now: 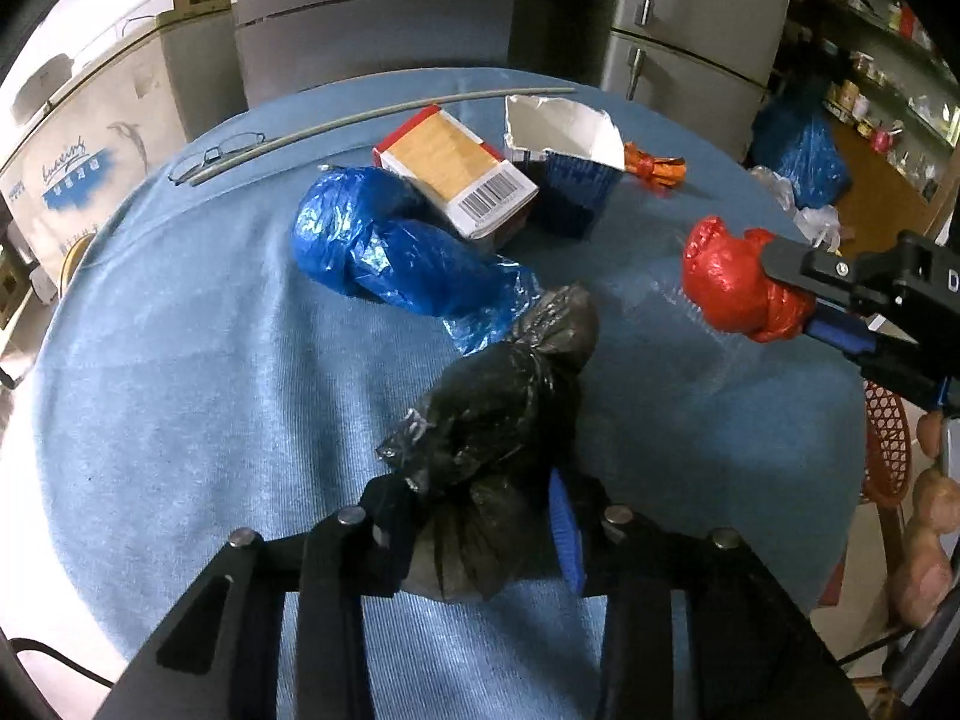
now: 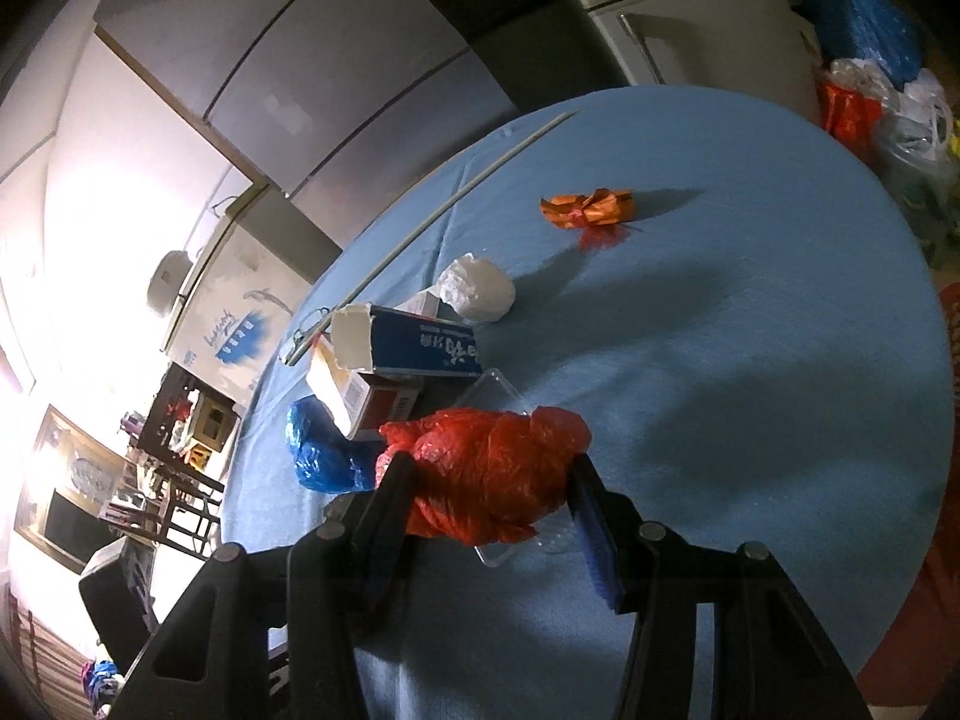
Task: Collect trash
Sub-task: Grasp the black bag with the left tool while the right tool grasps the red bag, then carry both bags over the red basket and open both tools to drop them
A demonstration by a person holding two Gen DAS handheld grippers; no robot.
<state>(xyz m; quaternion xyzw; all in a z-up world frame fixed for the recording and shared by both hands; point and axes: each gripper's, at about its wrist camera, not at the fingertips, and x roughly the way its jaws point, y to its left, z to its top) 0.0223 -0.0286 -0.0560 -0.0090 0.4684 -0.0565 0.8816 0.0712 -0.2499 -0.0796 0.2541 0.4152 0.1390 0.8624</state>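
1. The left gripper (image 1: 480,531) pinches a knotted black bag (image 1: 498,420) between its fingers; the bag's long axis runs away from the gripper toward 1 o'clock, and its far end rests on the blue-clothed surface (image 1: 210,360).
2. The right gripper (image 2: 489,495) clamps a crumpled red bag (image 2: 486,471), held just above a clear plastic tray (image 2: 498,390) on the surface; in the left wrist view the bag sits at 3 o'clock.
3. Loose trash remains. A blue bag (image 1: 390,246) lies at 11 o'clock from the left gripper, just beyond the black bag's tip, its long axis running from 10 toward 4 o'clock.
4. Behind it, touching, lean a barcoded carton (image 1: 462,174) and a torn blue box (image 1: 570,180); an orange wrapper (image 2: 588,207) lies well apart at 12 o'clock in the right wrist view, and a white wad (image 2: 477,288) beside the boxes.
5. With both grippers full, neither likely reaches for more until its load is dropped; no bin is visible. The left is nearer the blue bag.
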